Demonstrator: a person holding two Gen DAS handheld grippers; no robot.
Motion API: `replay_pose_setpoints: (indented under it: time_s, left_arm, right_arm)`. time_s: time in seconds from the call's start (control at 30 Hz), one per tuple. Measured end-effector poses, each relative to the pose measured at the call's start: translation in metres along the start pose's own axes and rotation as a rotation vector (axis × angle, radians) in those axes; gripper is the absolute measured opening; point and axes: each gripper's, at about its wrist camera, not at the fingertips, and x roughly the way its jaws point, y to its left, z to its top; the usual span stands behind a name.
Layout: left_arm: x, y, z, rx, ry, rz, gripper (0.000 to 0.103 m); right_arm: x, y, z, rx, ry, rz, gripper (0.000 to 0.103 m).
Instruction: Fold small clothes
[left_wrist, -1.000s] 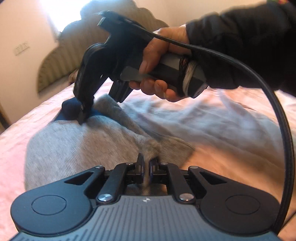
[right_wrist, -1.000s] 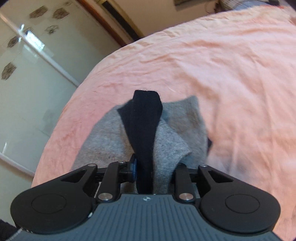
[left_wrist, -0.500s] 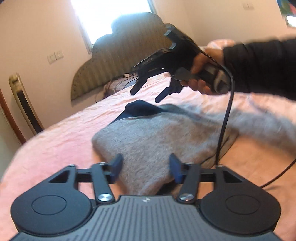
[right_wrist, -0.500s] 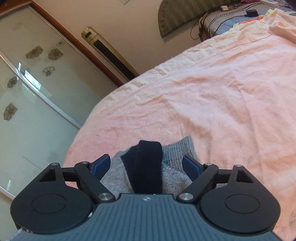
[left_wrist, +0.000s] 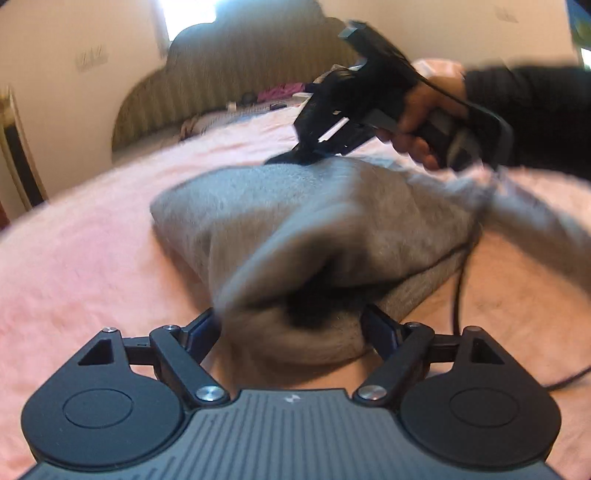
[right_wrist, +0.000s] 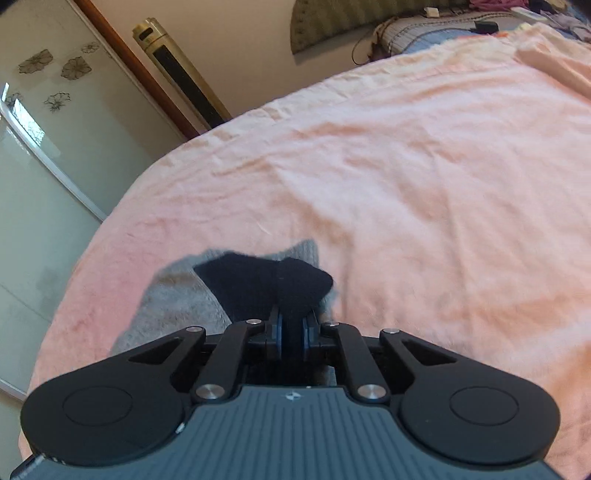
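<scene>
A grey knit garment (left_wrist: 295, 221) with a dark navy collar band lies bunched on the pink bed. My left gripper (left_wrist: 291, 325) is open, and a fold of the grey cloth sits between its fingers. My right gripper (right_wrist: 293, 332) is shut on the navy band (right_wrist: 273, 280) at the garment's far end. It also shows in the left wrist view (left_wrist: 314, 155), held by a hand and pressed down on the dark edge. Grey cloth (right_wrist: 177, 295) shows under the band in the right wrist view.
The pink bedsheet (right_wrist: 424, 184) spreads all around the garment. A padded headboard (left_wrist: 229, 74) and pillows stand at the back. A black cable (left_wrist: 460, 280) trails over the cloth's right side. A glass wardrobe door (right_wrist: 44, 184) is off the bed's left.
My right gripper, open half a second ago, came down and shut on the navy band. My left gripper let go of the grey cloth earlier and stays open, now closer to the fold.
</scene>
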Motion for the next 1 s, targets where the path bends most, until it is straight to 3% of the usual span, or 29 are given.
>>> replay_pose_setpoints:
  time_s: [0.07, 0.13, 0.2, 0.3, 0.5, 0.57, 0.63, 0.7, 0.77, 0.8, 0.83, 0.87, 0.9, 1.0]
  left_arm:
    - [-0.002, 0.015, 0.003, -0.066, 0.016, -0.027, 0.084]
    - [-0.015, 0.029, 0.004, -0.108, -0.010, -0.044, 0.084]
    - [-0.037, 0.048, 0.004, -0.185, -0.063, -0.073, 0.084]
    - [-0.055, 0.068, 0.006, -0.273, -0.112, -0.061, 0.084]
    - [-0.050, 0.014, 0.005, 0.075, -0.106, 0.105, 0.084]
    - [-0.044, 0.001, 0.001, 0.133, -0.105, 0.146, 0.081]
    - [-0.033, -0.006, 0.002, 0.153, -0.104, 0.177, 0.063]
    - [-0.023, -0.011, 0.004, 0.177, -0.101, 0.219, 0.036]
    - [-0.015, -0.015, 0.005, 0.194, -0.091, 0.244, 0.032]
    - [-0.015, -0.015, 0.004, 0.203, -0.096, 0.256, 0.019]
    - [-0.015, -0.015, 0.004, 0.211, -0.099, 0.272, 0.012]
    - [-0.016, -0.015, 0.003, 0.218, -0.100, 0.290, 0.011]
    - [-0.018, -0.013, 0.001, 0.223, -0.097, 0.307, 0.010]
    - [-0.008, -0.008, -0.014, 0.267, -0.034, 0.315, 0.009]
  right_arm:
    - [-0.006, -0.002, 0.001, 0.088, -0.002, 0.050, 0.031]
    - [-0.021, 0.002, 0.000, 0.112, -0.019, 0.113, 0.085]
    - [-0.048, 0.004, -0.007, 0.102, -0.105, 0.152, 0.100]
    - [-0.063, -0.002, -0.017, 0.148, -0.085, 0.185, 0.094]
    - [-0.084, 0.013, -0.050, 0.079, -0.028, 0.169, 0.089]
    - [-0.090, 0.020, -0.061, 0.037, -0.002, 0.151, 0.087]
    - [-0.091, 0.024, -0.072, 0.009, 0.048, 0.129, 0.077]
    - [-0.087, 0.030, -0.083, -0.038, 0.106, 0.064, 0.063]
    - [-0.083, 0.036, -0.094, -0.083, 0.148, 0.041, 0.060]
    - [-0.082, 0.040, -0.100, -0.113, 0.159, 0.030, 0.056]
    - [-0.082, 0.044, -0.104, -0.153, 0.170, 0.009, 0.043]
    - [-0.083, 0.046, -0.106, -0.181, 0.181, -0.008, 0.033]
    - [-0.086, 0.042, -0.107, -0.176, 0.201, -0.003, 0.014]
    - [-0.089, 0.026, -0.113, -0.163, 0.216, 0.004, 0.008]
